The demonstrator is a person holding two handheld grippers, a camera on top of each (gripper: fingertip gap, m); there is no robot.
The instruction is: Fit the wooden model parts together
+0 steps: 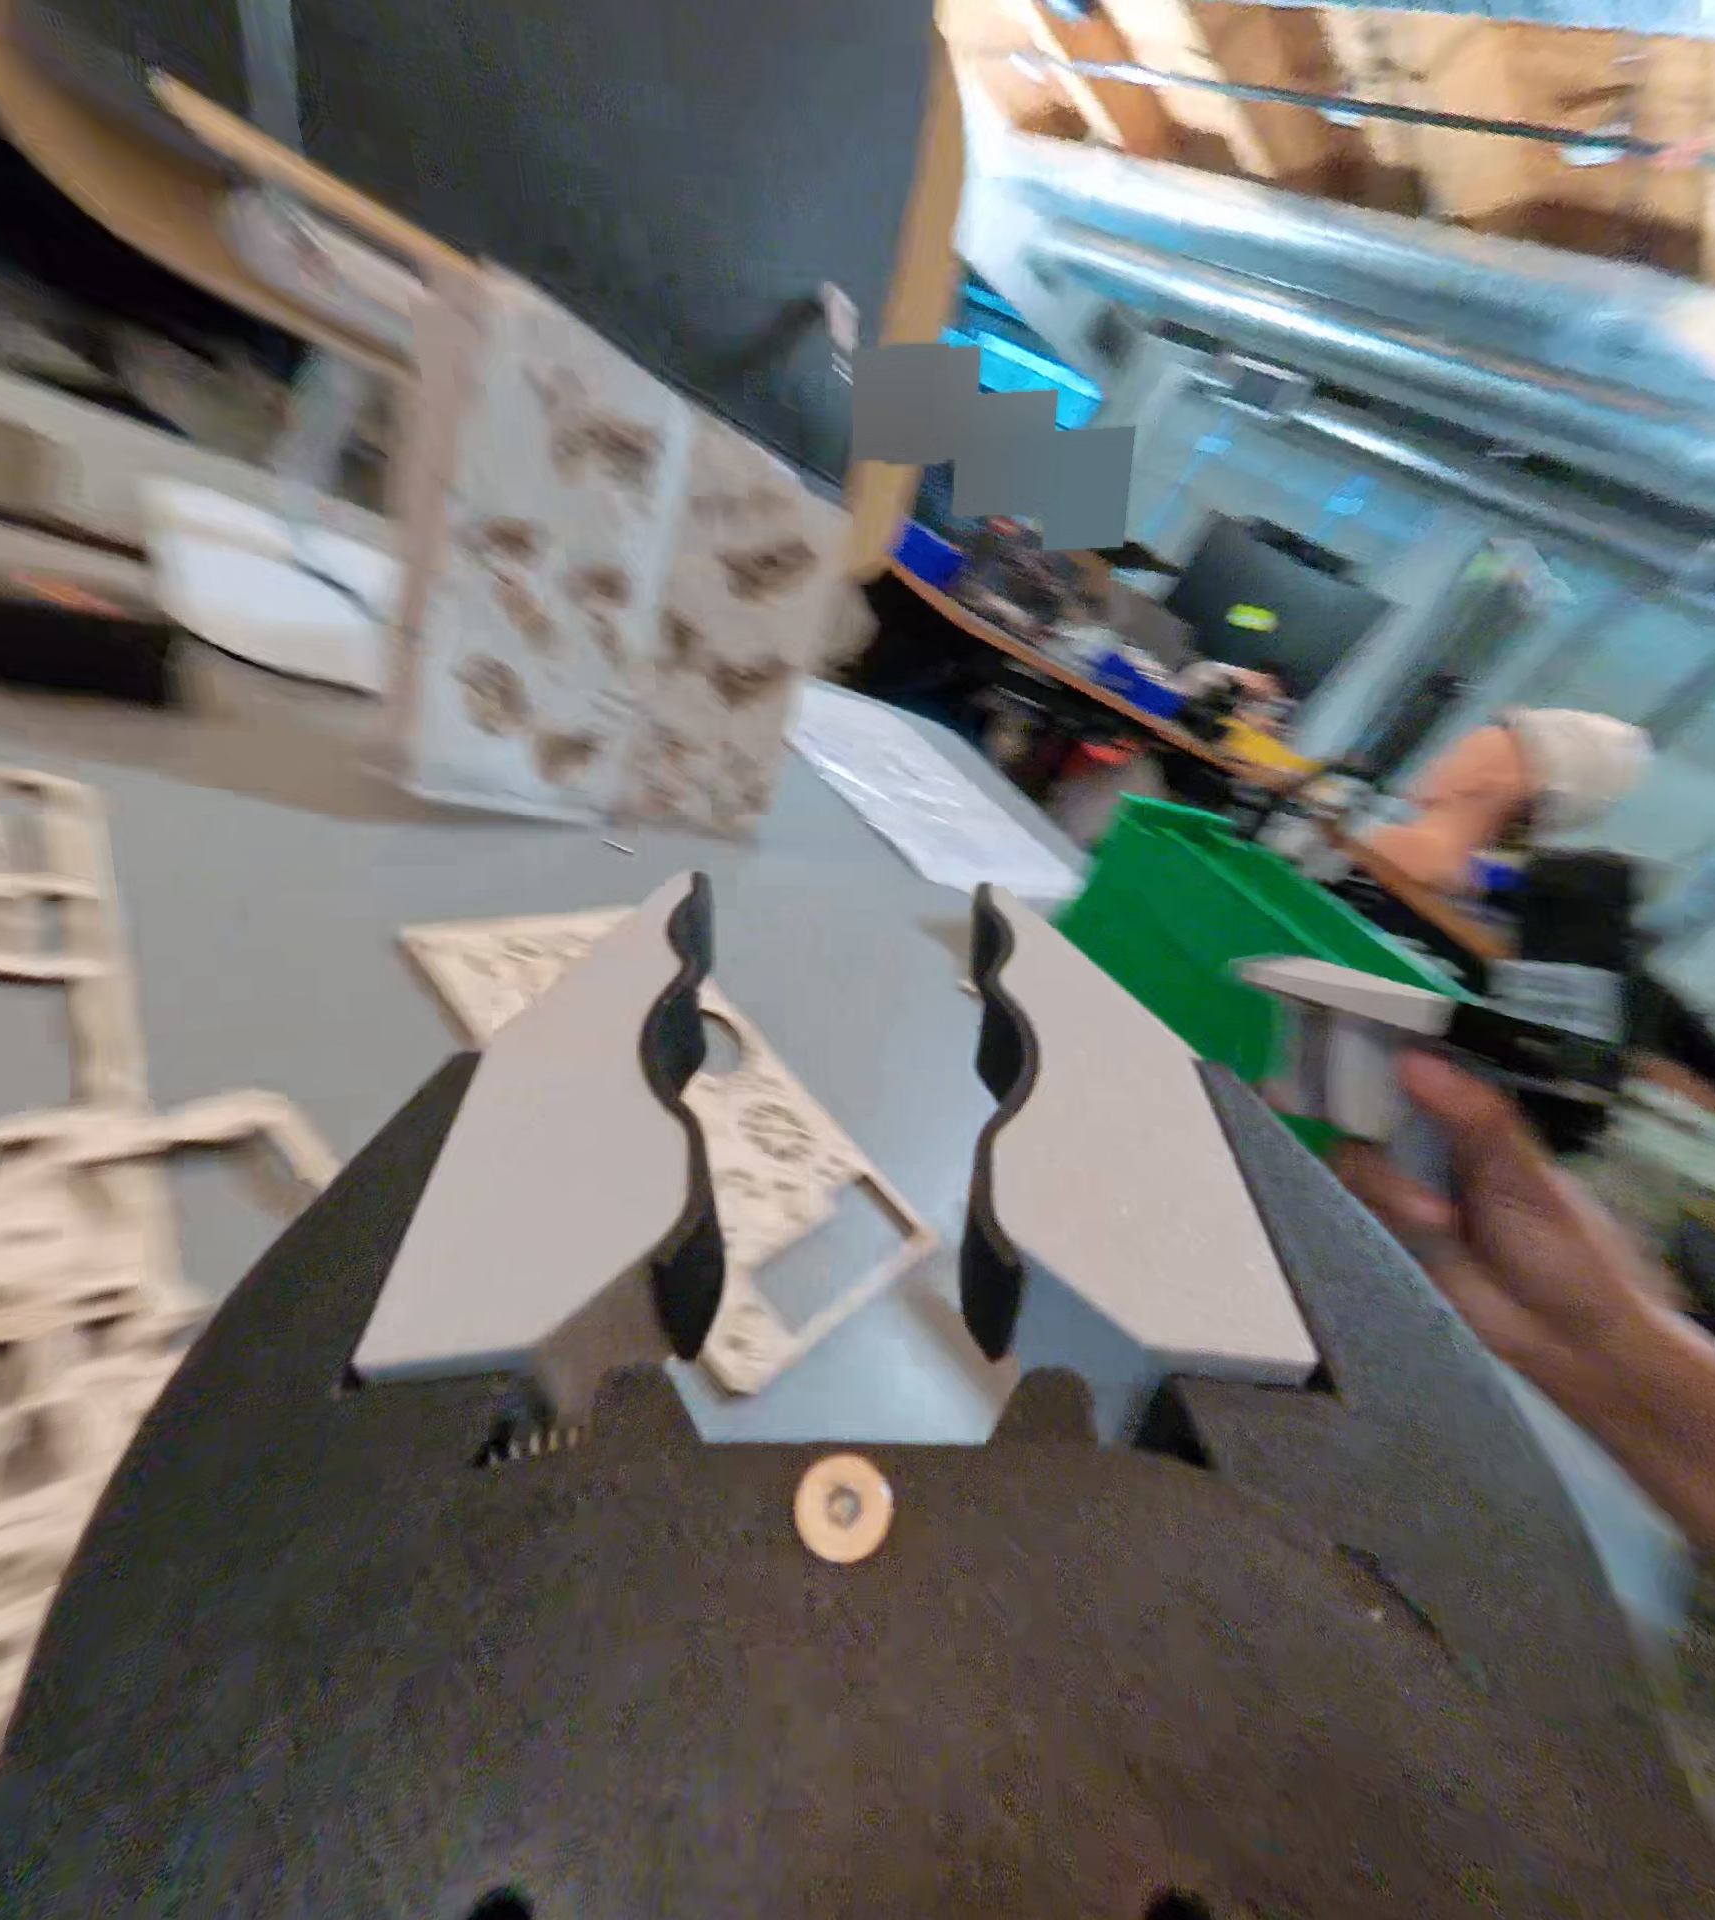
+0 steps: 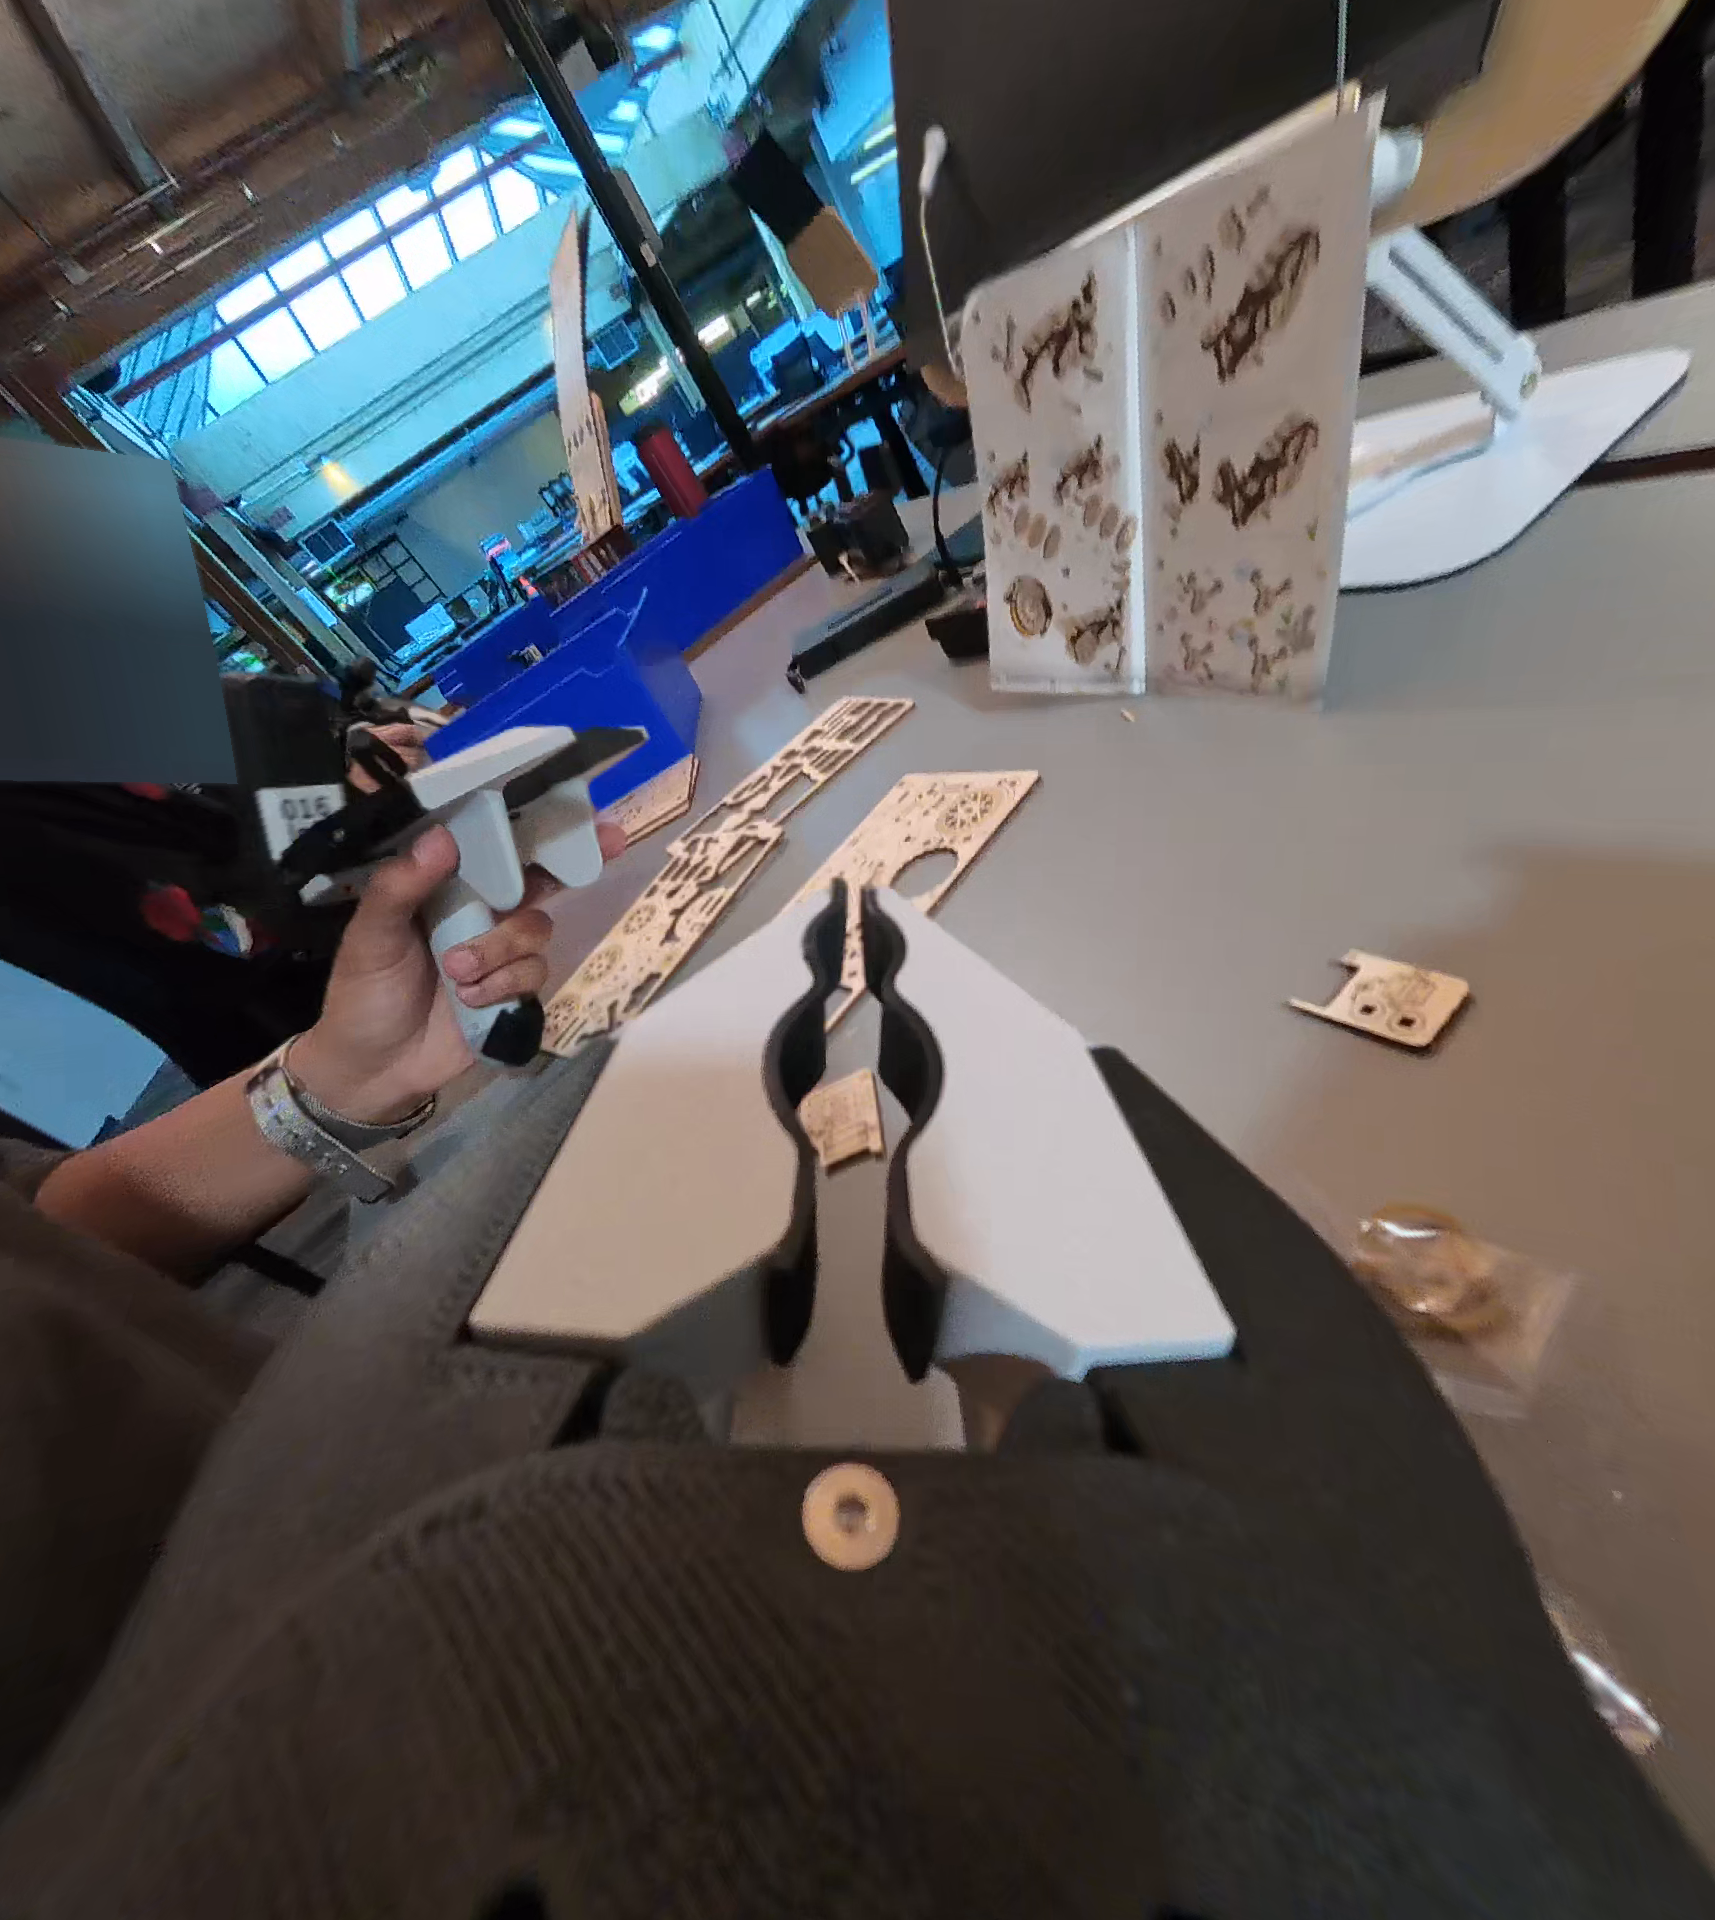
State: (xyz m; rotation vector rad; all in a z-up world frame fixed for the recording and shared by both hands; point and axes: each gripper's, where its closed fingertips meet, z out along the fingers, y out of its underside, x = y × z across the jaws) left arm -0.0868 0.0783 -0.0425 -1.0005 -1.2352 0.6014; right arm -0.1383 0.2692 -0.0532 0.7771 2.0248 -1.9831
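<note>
Left hand [image 2: 396,977]: wrapped round the white pistol handle, wrist bent up, forearm coming in from low on the left, watch band on the wrist.
Left gripper [image 1: 837,914]: held raised off the grey table [image 1: 292,935], fingers well apart, nothing between them.
Cut sheets [image 2: 728,862]: two pale wooden sheets lying flat on the table, side by side, ahead of both grippers.
Sheet with round hole [image 1: 780,1143]: flat on the table, seen through the gap of the left gripper.
Right gripper [image 2: 853,899]: tilted down toward the table, fingers close together at the tips with a narrow slit left; cannot tell if clamped on anything.
Small wooden part [image 2: 840,1132]: seen in the gap between the right pads, held or lying below unclear.
Instruction sheet [image 2: 1154,468]: propped upright, far side of the table.
Loose wooden piece [image 2: 1383,1000]: flat on the table, right of the right gripper, apart from it.
Plastic bag [image 2: 1435,1288]: clear, small rings inside, near right edge.
</note>
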